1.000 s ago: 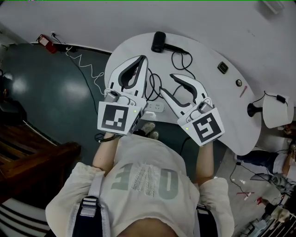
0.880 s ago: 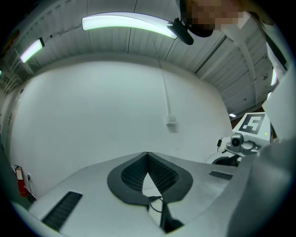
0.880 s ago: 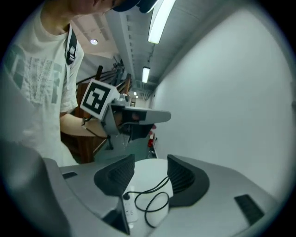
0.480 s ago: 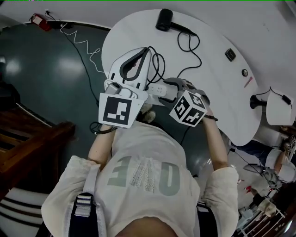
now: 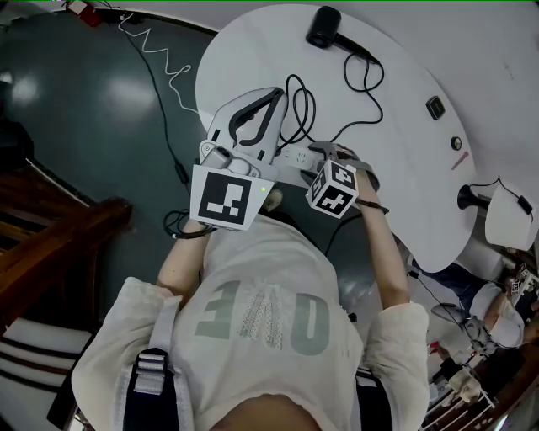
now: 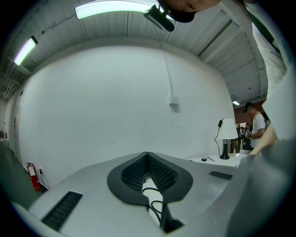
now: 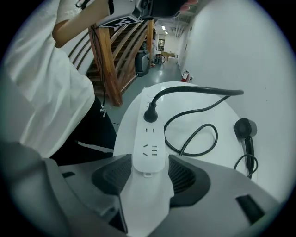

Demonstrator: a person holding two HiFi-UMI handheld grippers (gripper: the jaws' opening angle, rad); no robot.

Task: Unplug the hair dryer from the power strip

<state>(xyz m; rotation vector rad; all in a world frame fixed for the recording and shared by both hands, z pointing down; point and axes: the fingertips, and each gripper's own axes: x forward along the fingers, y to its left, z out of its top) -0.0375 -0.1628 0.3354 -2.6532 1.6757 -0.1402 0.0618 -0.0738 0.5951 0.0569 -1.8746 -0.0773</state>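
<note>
My right gripper (image 7: pixel 148 176) just swung down, wide open, over the near end of the power strip (image 7: pixel 148 146), my left gripper (image 5: pixel 274 94) stays shut on nothing, and the plug (image 7: pixel 150 113) is still in, with the hair dryer (image 5: pixel 322 25) lying far across the table (image 5: pixel 404 177).

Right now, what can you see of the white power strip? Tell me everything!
The power strip is a long, flat bar of white plastic with a rounded near end, lying near the edge of the white table. A black plug sits in one socket, its cable curling away; the nearer socket holes are empty. The right gripper has its open jaws either side of the near end, not squeezing it.
</note>
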